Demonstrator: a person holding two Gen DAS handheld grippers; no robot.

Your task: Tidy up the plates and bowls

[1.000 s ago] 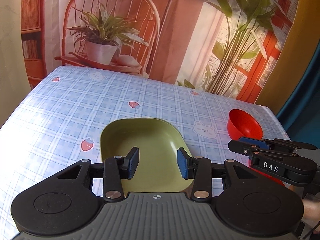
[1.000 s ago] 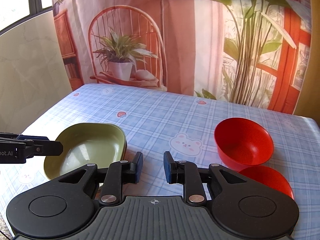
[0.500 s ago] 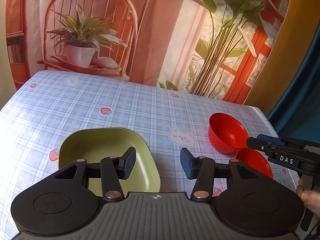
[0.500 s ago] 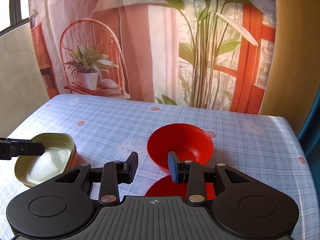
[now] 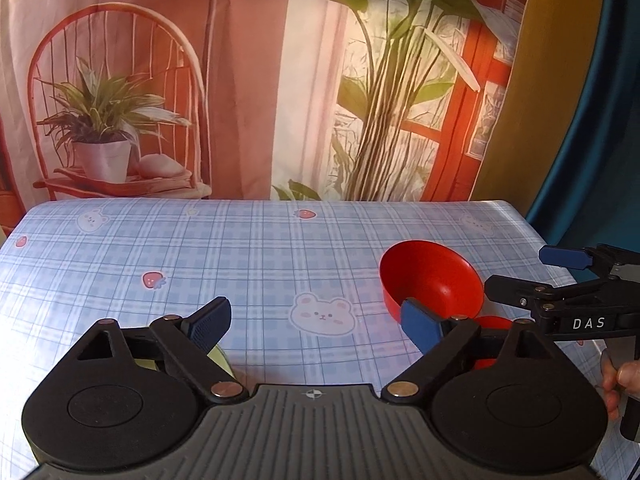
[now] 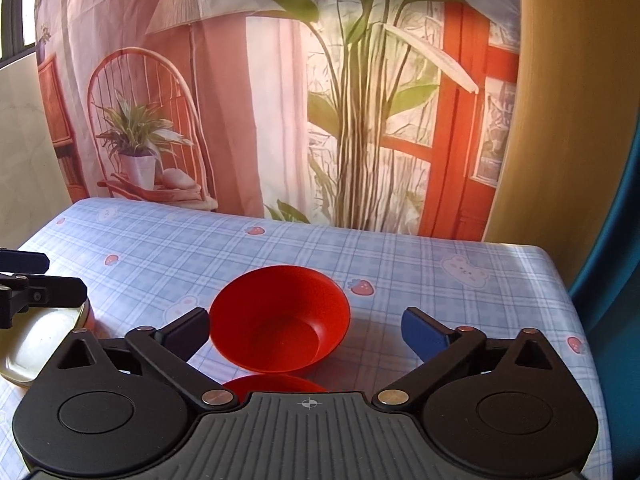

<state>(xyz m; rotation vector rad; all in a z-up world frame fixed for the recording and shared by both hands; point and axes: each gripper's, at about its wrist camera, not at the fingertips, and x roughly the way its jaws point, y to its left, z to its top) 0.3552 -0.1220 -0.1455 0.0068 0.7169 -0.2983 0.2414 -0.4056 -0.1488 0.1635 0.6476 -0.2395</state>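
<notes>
Red bowl (image 6: 279, 319), between right hand-held gripper (image 6: 306, 330) fingers

The left black two-finger tongs with blue pads (image 5: 316, 322) were held level and low, their jaws spread wide and nothing gripped between them. The right black two-finger tongs with blue pads (image 6: 306, 330) were likewise spread wide and empty. Fingers of the bare right hand (image 5: 618, 376) were seen wrapped around the right handle.
</notes>
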